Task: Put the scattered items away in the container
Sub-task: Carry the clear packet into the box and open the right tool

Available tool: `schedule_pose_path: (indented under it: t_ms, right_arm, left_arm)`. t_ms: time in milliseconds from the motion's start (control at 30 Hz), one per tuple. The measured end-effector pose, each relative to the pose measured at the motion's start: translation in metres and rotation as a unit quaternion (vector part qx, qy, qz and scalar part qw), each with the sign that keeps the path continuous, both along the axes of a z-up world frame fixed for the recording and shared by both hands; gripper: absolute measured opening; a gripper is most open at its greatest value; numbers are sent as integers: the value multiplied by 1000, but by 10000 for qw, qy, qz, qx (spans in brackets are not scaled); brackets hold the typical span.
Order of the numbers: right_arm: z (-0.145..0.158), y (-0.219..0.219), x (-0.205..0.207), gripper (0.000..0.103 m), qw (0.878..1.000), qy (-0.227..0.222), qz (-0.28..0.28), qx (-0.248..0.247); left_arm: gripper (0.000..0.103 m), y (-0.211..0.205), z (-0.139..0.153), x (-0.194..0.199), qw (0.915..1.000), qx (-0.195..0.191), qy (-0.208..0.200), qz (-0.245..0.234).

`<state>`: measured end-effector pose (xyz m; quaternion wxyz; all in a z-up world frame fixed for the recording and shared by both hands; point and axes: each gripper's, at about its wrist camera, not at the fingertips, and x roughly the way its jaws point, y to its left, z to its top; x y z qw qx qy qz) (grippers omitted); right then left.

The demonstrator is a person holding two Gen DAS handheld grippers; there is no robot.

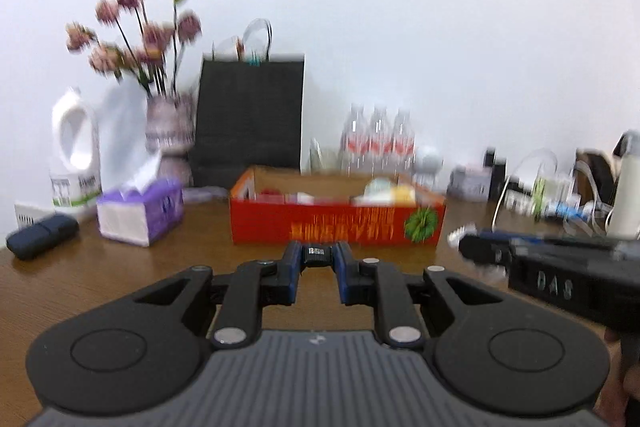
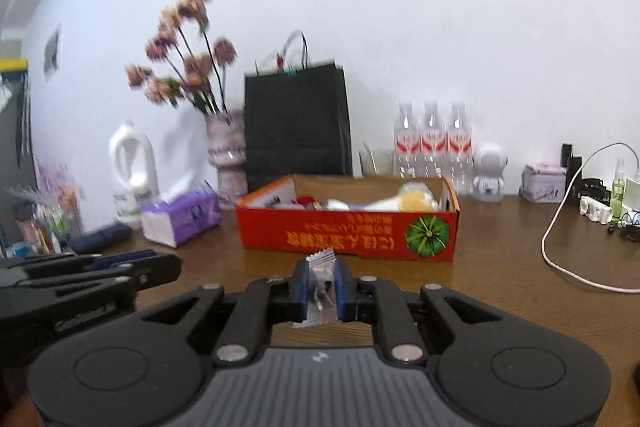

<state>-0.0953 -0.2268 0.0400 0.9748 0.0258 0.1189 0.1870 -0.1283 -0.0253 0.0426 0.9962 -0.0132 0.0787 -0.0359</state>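
Brown wooden surface spread wide beneath everything; against the white wall, tall black paper bag behind, three clear water bottles to its right; centre, open red cardboard box with a green printed emblem, already part-filled with pale and yellow items; left of it, purple tissue pack. Nearer, left gripper clamped on a small black clip with white lettering, just short of the box; right gripper pinching a small clear crinkle-edged sachet, upright, before the box's front wall.
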Motion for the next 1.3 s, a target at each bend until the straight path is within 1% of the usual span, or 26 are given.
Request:
schedule_pose_path:
  t_ms: [67, 133, 167, 233, 333, 433, 467, 533, 600, 633, 700, 733, 800, 867, 933, 1000, 1067, 1133, 1167, 1233, 1300]
  right_arm:
    - [-2, 3, -18, 12, 9995, -329, 29, 15]
    - [-4, 6, -32, 12, 9980, -625, 3, -33]
    - [-5, 6, -36, 12, 9973, -729, 7, -10]
    - [-5, 5, -38, 12, 9968, -795, 9, 112]
    - [-3, 4, -33, 12, 9964, -822, -54, 175]
    - [4, 0, -15, 12, 9969, -731, -115, 256]
    - [9, -2, -5, 12, 9971, -680, -148, 308]
    - [20, -7, 19, 12, 9969, -630, -173, 427]
    - [35, -13, 48, 12, 9966, -650, -189, 463]
    - [44, -15, 65, 12, 9966, -652, -178, 464]
    - [64, -20, 106, 12, 9969, -602, -126, 494]
    - [73, -21, 128, 12, 9977, -463, -109, 487]
    - [89, -24, 180, 12, 9986, 10, -57, 518]
    - [97, -24, 232, 12, 9980, 469, -52, 413]
    - [97, -20, 283, 12, 9959, 886, -109, 145]
    - [89, -18, 330, 12, 9902, 1389, -114, 17]
    - [75, -14, 371, 12, 9805, 1959, -74, -109]
    - [57, -12, 401, 12, 9693, 2447, -51, -216]
    - [46, -11, 417, 12, 9609, 2754, -50, -284]
    - [28, -6, 437, 12, 9464, 3207, -94, -360]
    - [13, -2, 449, 12, 9334, 3567, -28, -384]
  left_arm:
    - [19, 3, 3, -16, 9992, 28, -382, 92]
    - [19, 6, 6, -25, 9979, 64, -602, 210]
    - [19, 7, 7, -27, 9975, 50, -654, 260]
    - [19, 10, 8, -28, 9970, -26, -710, 322]
    - [19, 12, 6, -18, 9976, -21, -614, 331]
    - [19, 19, 11, 2, 9980, -116, -552, 270]
    - [19, 22, 15, 13, 9980, -152, -572, 226]
    - [19, 29, 24, 38, 9976, -104, -663, 179]
    - [19, 40, 40, 75, 9976, -10, -695, 57]
    - [20, 48, 49, 100, 9981, -31, -606, -73]
    - [20, 67, 65, 151, 9987, -163, -267, -411]
    - [20, 72, 71, 182, 9985, -210, -45, -496]
    - [20, 70, 79, 240, 9980, -113, 366, -512]
    - [20, 68, 81, 288, 9959, 9, 758, -494]
    - [20, 62, 78, 331, 9917, 209, 1186, -450]
    - [20, 59, 68, 371, 9832, 348, 1768, -294]
    - [20, 58, 54, 407, 9680, 451, 2464, -139]
    - [20, 59, 39, 432, 9544, 377, 2958, -144]
    - [20, 60, 31, 444, 9473, 387, 3178, -134]
    - [20, 63, 21, 458, 9377, 469, 3443, -80]
    - [20, 64, 15, 465, 9319, 488, 3592, -75]
